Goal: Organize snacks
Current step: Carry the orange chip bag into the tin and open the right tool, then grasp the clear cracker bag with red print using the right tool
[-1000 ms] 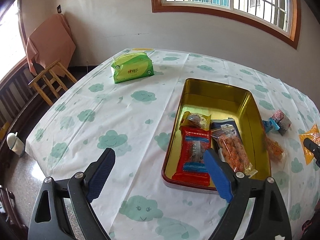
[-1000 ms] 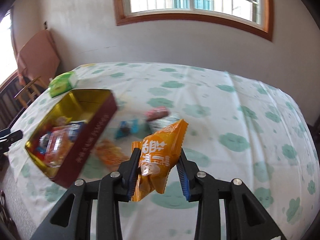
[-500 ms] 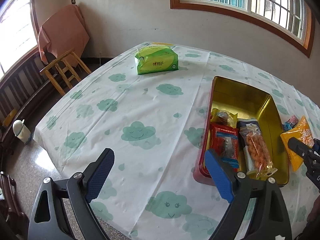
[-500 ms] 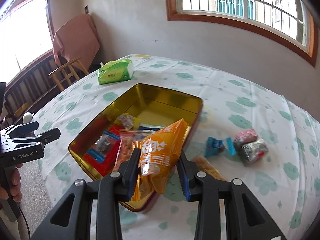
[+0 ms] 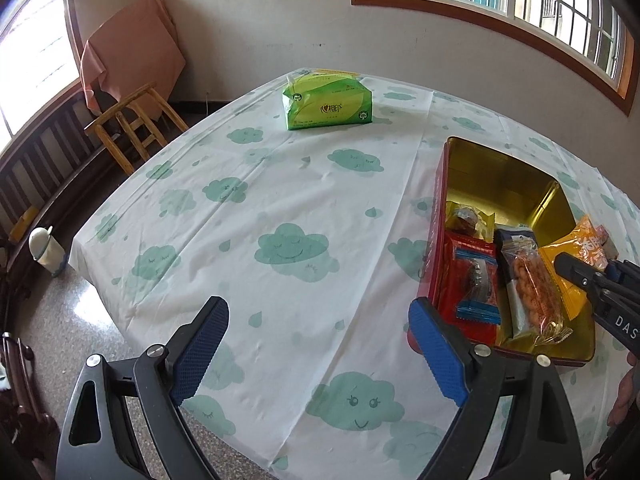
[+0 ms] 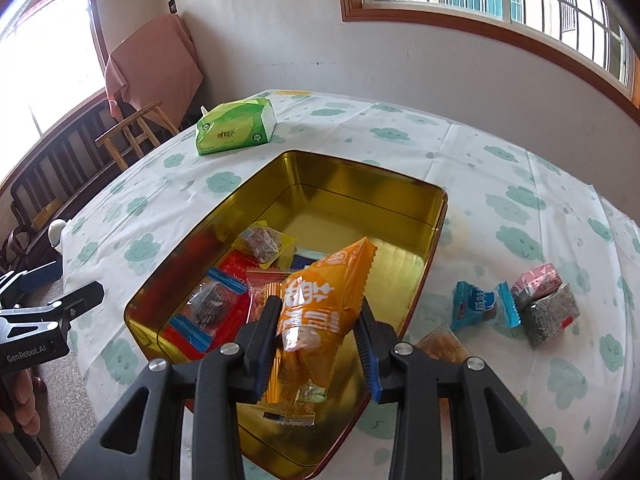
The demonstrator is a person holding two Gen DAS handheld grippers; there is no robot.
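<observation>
Snack in play: the orange packet (image 6: 320,312), pinched at its lower half between the closed right tongs (image 6: 318,334) and hanging over the near end of the gold tin (image 6: 360,184). Its top corner sticks up and leans toward the far right of the tin, while its crimped lower edge dangles below the pads.

Below it the near half of the tin is already crowded: a red packet (image 6: 212,308), a clear bag of orange pieces (image 5: 528,280), a dark blue packet (image 5: 514,236) and a small yellow-wrapped sweet (image 6: 264,242). The far half is bare gold floor. Letting go here would likely drop the orange packet across the others, where it may ride up against the near wall or slide over the rim; carrying it toward the bare end looks safer. The grip sits low and the bag is puffy, so it may also swing or slip if moved quickly.

Outside the tin, on the desk (image 6: 460,152), a blue sweet (image 6: 480,304), a pink packet (image 6: 538,278), a grey-speckled one (image 6: 552,314) and a clear orange-filled bag (image 6: 442,344) wait; that last one lies against the tin's right wall, and a low pass could knock it.

The left tongs (image 5: 316,348) hover wide open and empty over the desk, left of the tin. A green tissue pack (image 5: 328,100) stands well apart.
</observation>
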